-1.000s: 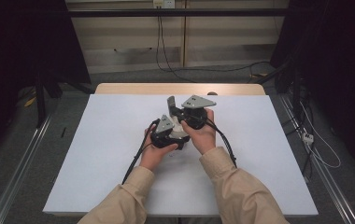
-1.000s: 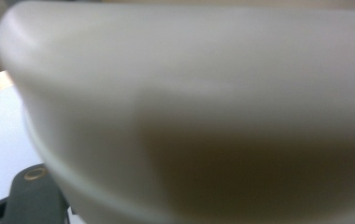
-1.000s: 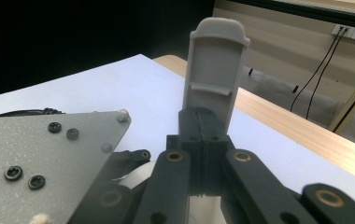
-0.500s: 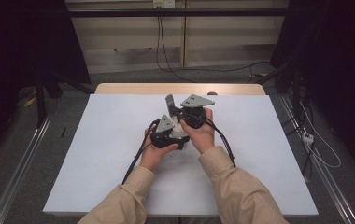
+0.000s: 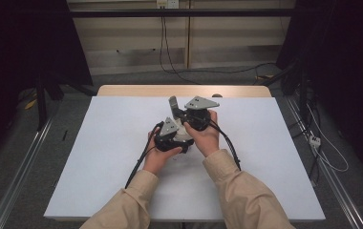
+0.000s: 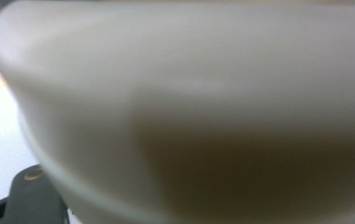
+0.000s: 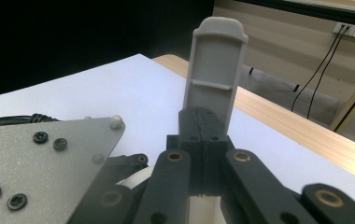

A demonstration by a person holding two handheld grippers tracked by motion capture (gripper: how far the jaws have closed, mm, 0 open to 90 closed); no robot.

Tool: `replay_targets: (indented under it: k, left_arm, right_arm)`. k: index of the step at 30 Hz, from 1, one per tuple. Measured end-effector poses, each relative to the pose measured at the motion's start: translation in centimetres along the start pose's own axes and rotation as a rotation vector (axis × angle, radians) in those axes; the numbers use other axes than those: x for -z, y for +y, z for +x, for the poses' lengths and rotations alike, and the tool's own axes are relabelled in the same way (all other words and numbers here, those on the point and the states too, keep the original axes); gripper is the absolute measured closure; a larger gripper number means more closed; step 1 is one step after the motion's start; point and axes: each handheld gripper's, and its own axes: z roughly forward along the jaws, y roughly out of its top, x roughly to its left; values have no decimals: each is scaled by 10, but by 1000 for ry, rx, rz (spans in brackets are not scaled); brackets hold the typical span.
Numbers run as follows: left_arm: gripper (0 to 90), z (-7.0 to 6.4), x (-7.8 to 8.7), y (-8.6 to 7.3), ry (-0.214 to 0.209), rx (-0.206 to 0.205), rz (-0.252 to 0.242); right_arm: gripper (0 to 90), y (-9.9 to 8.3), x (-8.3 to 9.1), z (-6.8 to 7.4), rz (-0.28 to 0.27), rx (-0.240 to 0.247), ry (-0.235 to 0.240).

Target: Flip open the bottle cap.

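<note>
Both grippers meet at the middle of the white table (image 5: pixel 98 157). My right gripper (image 7: pixel 202 122) is shut on the lower end of a flat grey plastic piece (image 7: pixel 215 70), which stands upright above the jaws; from above, the grey piece (image 5: pixel 173 104) sticks up beside the right gripper (image 5: pixel 176 113). My left gripper (image 5: pixel 175 135) sits just below it, against a white rounded object (image 5: pixel 186 136). That white object (image 6: pixel 203 107) is a blurred surface close to the left gripper's camera, hiding the jaws apart from one dark finger (image 6: pixel 31 196).
The left gripper's grey plate (image 7: pixel 31 163) lies close under the right gripper. A wooden strip (image 5: pixel 184 90) runs along the table's far edge. Black cables (image 5: pixel 139 160) trail from both grippers toward the person. Metal rails (image 5: pixel 332 181) flank the table.
The right gripper and its grey piece have edged very slightly left. Hands and left gripper have stayed in place.
</note>
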Motion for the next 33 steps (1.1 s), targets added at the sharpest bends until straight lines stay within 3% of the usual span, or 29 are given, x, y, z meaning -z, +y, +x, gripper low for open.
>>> replay_targets:
  k: [33]
  left_arm:
    - [186,-1,0,0,15,4,4]
  right_arm:
    - [900,-2,-8,-3,10,-19,16]
